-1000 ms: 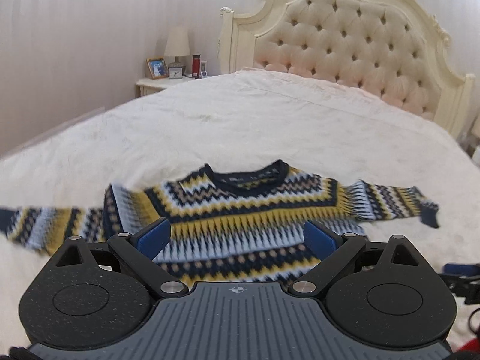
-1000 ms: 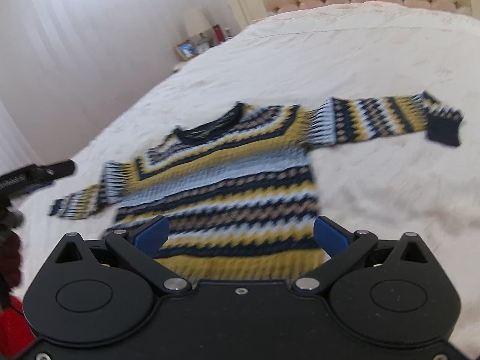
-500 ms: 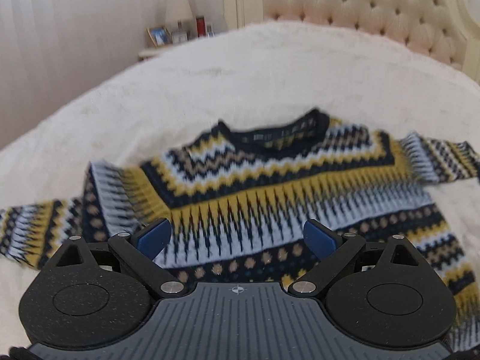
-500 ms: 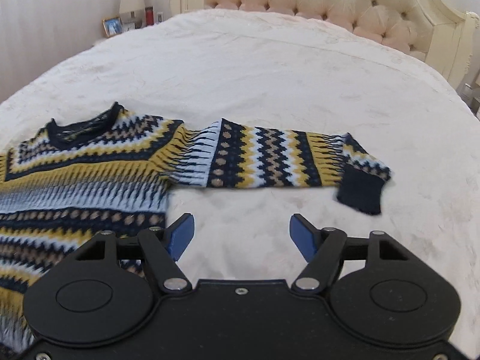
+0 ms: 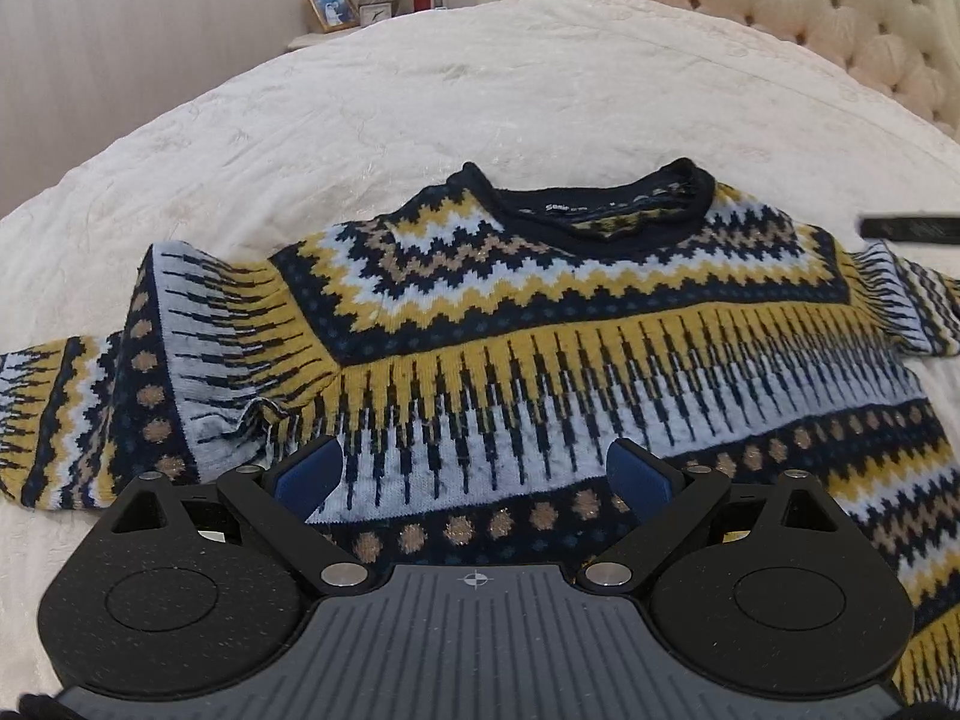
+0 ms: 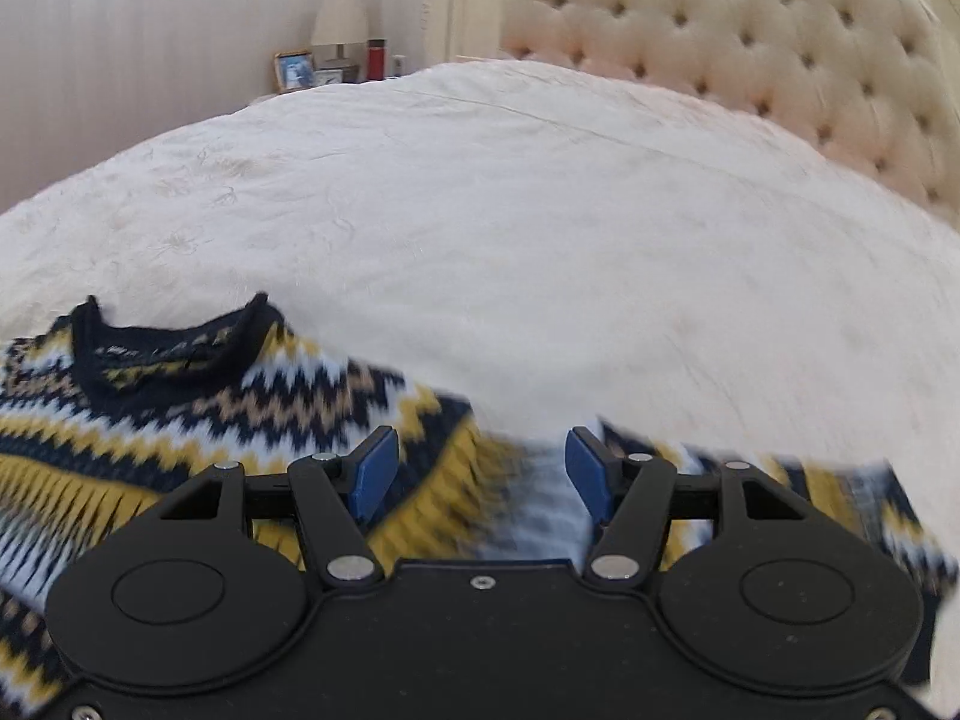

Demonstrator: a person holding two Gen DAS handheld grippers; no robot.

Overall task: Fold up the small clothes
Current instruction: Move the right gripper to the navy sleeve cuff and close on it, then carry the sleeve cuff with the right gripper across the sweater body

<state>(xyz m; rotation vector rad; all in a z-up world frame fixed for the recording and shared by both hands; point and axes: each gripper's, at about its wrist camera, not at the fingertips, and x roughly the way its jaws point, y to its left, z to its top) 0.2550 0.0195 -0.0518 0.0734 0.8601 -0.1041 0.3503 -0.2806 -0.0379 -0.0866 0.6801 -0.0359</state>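
Observation:
A small knitted sweater (image 5: pixel 540 324) in navy, yellow, white and tan lies flat on the white bedspread, neck away from me, sleeves spread to both sides. My left gripper (image 5: pixel 474 474) is open and empty, low over the sweater's chest near the left armpit. My right gripper (image 6: pixel 480 468) is open and empty, low over the sweater's right shoulder (image 6: pixel 468 468) where the sleeve starts; that part is blurred. The collar (image 6: pixel 174 354) shows at the left of the right wrist view. A dark part of the right gripper shows at the right edge of the left wrist view (image 5: pixel 912 228).
The bed (image 6: pixel 540 228) has a white bedspread and a tufted cream headboard (image 6: pixel 750 48) at the far end. A nightstand (image 5: pixel 372 6) with a lamp, photo frame, clock and red bottle stands at the far left.
Both grippers have come lower and closer to the sweater. The right gripper swung left from the right sleeve's cuff to the right shoulder. Both stay open.

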